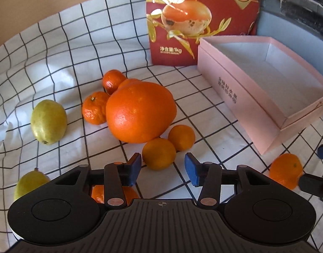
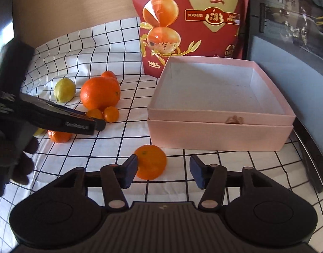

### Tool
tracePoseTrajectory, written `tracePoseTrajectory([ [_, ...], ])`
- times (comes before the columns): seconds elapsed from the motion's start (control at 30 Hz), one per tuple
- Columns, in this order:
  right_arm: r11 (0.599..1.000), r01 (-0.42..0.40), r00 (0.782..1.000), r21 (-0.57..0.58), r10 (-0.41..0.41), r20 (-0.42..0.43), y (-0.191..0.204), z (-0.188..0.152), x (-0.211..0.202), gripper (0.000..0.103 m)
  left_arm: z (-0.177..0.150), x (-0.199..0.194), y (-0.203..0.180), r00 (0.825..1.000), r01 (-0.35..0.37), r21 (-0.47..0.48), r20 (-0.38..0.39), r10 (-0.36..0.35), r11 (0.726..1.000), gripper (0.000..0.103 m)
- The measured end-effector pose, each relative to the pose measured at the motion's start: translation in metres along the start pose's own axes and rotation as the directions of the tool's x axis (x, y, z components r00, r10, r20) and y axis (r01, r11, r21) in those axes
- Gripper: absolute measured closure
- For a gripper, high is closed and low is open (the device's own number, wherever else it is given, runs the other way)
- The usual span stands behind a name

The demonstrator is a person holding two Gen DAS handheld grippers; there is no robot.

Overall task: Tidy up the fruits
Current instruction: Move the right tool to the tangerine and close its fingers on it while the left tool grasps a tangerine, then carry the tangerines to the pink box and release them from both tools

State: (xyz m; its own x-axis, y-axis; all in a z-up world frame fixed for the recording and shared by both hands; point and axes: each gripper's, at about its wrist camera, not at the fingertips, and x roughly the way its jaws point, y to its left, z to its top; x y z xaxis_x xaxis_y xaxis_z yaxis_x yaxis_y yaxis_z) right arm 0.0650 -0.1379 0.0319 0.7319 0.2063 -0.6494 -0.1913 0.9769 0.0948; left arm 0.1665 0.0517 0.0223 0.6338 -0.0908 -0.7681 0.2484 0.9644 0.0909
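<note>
My left gripper [image 1: 163, 168] stands open, with a small orange [image 1: 159, 154] just ahead of its blue pads and untouched. A second small orange [image 1: 181, 137] and a large orange [image 1: 140, 111] lie behind it, then two mandarins [image 1: 95, 107]. Two green pears [image 1: 48, 122] lie to the left. My right gripper [image 2: 164, 171] is open too. A mandarin [image 2: 150, 161] sits against its left pad, and the right pad stands clear of it. The open pink box [image 2: 220, 135] is just beyond, with nothing in it.
A tall red snack bag [image 2: 190, 21] stands behind the box and the fruit. A white cloth with a black grid [image 1: 66, 63] covers the table. In the right wrist view the left gripper [image 2: 77, 122] and a gloved hand [image 2: 14, 158] fill the left side. Another mandarin [image 2: 59, 136] lies under it.
</note>
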Motion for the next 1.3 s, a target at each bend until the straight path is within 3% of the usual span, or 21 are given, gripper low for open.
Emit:
tracePoseTrajectory([
  [0.1, 1.0, 0.005, 1.0, -0.004, -0.005, 0.003, -0.002, 0.0, -0.004, 0.042, 0.002, 0.003, 0.001, 1.0, 0.005, -0.014, 0.008, -0.005, 1.0, 0.051],
  [0.2, 1.0, 0.012, 1.0, -0.011, -0.012, -0.001, -0.004, -0.001, -0.004, 0.038, 0.001, 0.002, 0.001, 1.0, 0.007, -0.001, 0.023, -0.007, 1.0, 0.063],
  [0.63, 0.998, -0.002, 1.0, -0.062, 0.001, -0.013, 0.006, 0.004, 0.016, 0.031, -0.055, -0.067, -0.001, 0.983, 0.169, -0.036, 0.072, -0.166, 0.985, 0.063],
  [0.9, 0.996, -0.008, 0.999, -0.09, 0.003, -0.046, 0.016, 0.008, 0.031, 0.031, -0.088, -0.091, 0.018, 0.991, 0.116, -0.11, 0.073, -0.108, 0.987, 0.063],
  [0.97, 0.996, -0.007, 0.998, -0.093, 0.002, -0.055, 0.017, 0.007, 0.033, 0.036, -0.094, -0.09, 0.024, 0.994, 0.103, -0.135, 0.059, -0.096, 0.986, 0.063],
  [1.03, 0.995, -0.019, 0.998, -0.098, 0.013, -0.064, 0.019, 0.007, 0.035, 0.051, -0.097, -0.09, 0.03, 0.994, 0.102, -0.156, 0.049, -0.095, 0.983, 0.063],
  [1.1, 0.993, -0.033, 0.997, -0.112, 0.025, -0.071, 0.025, 0.007, 0.034, 0.059, -0.101, -0.09, 0.033, 0.994, 0.105, -0.17, 0.049, -0.098, 0.98, 0.063],
  [1.3, 0.987, -0.08, 0.993, -0.138, 0.067, -0.094, 0.04, 0.0, 0.026, 0.06, -0.106, -0.09, 0.032, 0.993, 0.117, -0.166, 0.048, -0.11, 0.979, 0.063],
])
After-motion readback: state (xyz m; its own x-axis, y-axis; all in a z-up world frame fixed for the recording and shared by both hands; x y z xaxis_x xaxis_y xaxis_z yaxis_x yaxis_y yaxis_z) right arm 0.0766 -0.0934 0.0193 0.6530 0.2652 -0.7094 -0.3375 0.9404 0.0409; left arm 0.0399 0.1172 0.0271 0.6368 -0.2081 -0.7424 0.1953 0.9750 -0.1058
